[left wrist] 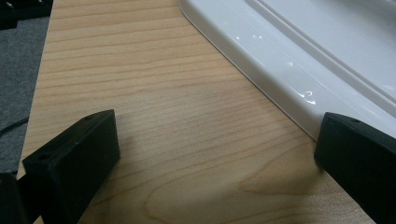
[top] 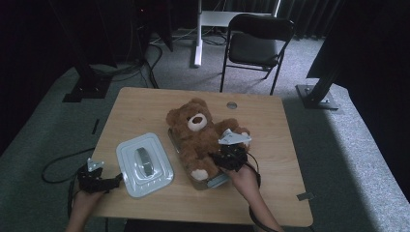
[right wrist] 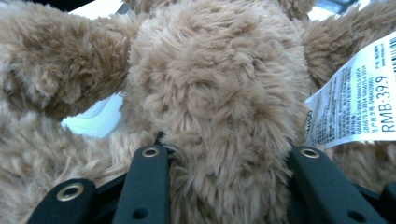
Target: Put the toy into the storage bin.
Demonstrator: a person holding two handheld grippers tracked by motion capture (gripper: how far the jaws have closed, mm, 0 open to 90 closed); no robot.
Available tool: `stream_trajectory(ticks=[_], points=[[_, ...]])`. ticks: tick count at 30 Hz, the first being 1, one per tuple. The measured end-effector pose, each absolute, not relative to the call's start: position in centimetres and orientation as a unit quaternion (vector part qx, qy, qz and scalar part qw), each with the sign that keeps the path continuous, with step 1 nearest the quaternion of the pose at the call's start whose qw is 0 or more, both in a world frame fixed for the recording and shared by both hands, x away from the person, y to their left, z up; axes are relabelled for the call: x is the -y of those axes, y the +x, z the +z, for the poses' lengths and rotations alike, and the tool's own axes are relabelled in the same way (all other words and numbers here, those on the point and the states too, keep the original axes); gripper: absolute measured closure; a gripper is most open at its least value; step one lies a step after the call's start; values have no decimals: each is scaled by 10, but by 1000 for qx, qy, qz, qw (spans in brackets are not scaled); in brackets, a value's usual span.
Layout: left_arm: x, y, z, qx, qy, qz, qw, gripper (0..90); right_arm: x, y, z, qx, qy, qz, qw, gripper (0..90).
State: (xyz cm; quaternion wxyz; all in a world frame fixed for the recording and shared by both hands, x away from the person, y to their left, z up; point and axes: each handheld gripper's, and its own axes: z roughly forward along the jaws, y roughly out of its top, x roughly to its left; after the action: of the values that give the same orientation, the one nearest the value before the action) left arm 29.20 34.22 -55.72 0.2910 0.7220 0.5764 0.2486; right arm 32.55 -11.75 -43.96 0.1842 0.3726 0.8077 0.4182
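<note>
A brown teddy bear (top: 193,133) lies on its back in a clear plastic box (top: 217,182) at the middle of the wooden table (top: 270,125). My right gripper (top: 220,159) is at the bear's lower right side. In the right gripper view its jaws press into a furry limb of the bear (right wrist: 219,93), so the right gripper (right wrist: 229,151) is shut on it. The box's white lid (top: 144,164) lies flat to the left of the box. My left gripper (top: 116,181) rests low at the lid's near left corner, its jaws wide apart over bare wood beside the lid's edge (left wrist: 289,56).
A white paper price tag (right wrist: 355,102) hangs from the bear near the right jaw. A black folding chair (top: 258,41) stands behind the table. A small round hole (top: 232,105) marks the tabletop's far side. Bare wood lies right of the box and along the back.
</note>
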Motion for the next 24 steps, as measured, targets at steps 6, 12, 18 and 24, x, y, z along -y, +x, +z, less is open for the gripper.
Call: stream_trajectory(ticks=[6,12,18,24], points=[[-342,292,-557,-576,722,249,291,6,126,329,-439,-805,375,423,181,570],[-342,292,-557,-576,722,249,291,6,126,330,-431,-797,382,441,155,351],[-342,292,-557,-576,723,248,291,6,124,331,-414,-796,374,452,149,262],[-342,292,-557,-576,722,249,292,6,124,336,-391,-778,373,484,149,222]])
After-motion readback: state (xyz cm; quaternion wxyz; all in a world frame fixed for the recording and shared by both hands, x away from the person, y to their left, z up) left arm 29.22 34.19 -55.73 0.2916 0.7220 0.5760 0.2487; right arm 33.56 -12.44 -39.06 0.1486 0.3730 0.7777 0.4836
